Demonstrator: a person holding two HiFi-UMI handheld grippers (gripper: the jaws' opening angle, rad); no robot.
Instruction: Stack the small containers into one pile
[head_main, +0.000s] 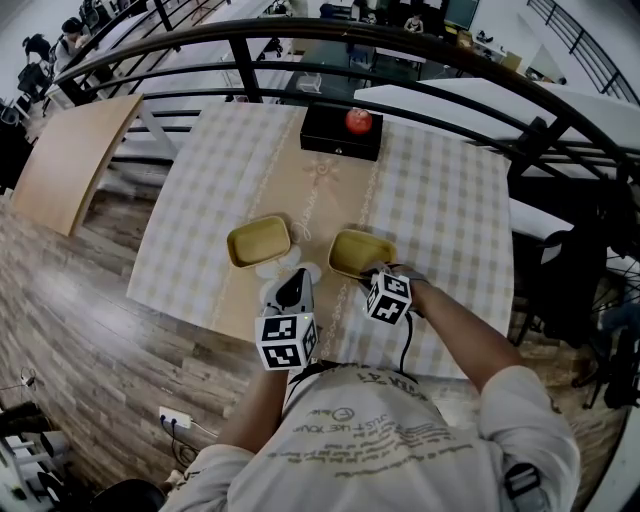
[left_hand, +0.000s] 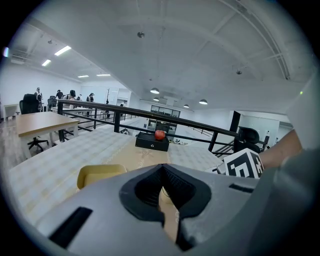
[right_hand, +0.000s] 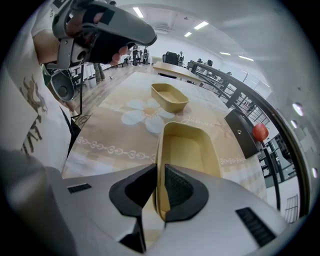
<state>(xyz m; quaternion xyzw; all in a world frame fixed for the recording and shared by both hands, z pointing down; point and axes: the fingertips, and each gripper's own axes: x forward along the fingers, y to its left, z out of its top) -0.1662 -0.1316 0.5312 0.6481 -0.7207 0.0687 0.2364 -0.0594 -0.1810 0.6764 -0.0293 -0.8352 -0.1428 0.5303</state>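
Containers (head_main: 259, 241): two shallow pale-yellow rounded-rectangle trays, side by side.

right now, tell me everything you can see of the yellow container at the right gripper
The yellow container is a small, shallow rectangular tray with rounded corners and thin, outward-leaning walls. It looks matte, like moulded pulp or plastic, and it is empty. It appears to rest upright on the patterned tablecloth, to the right of a matching container and apart from it. The right gripper straddles its wall at the near end, one jaw inside and one outside, close to the wall but apparently not clamping it.
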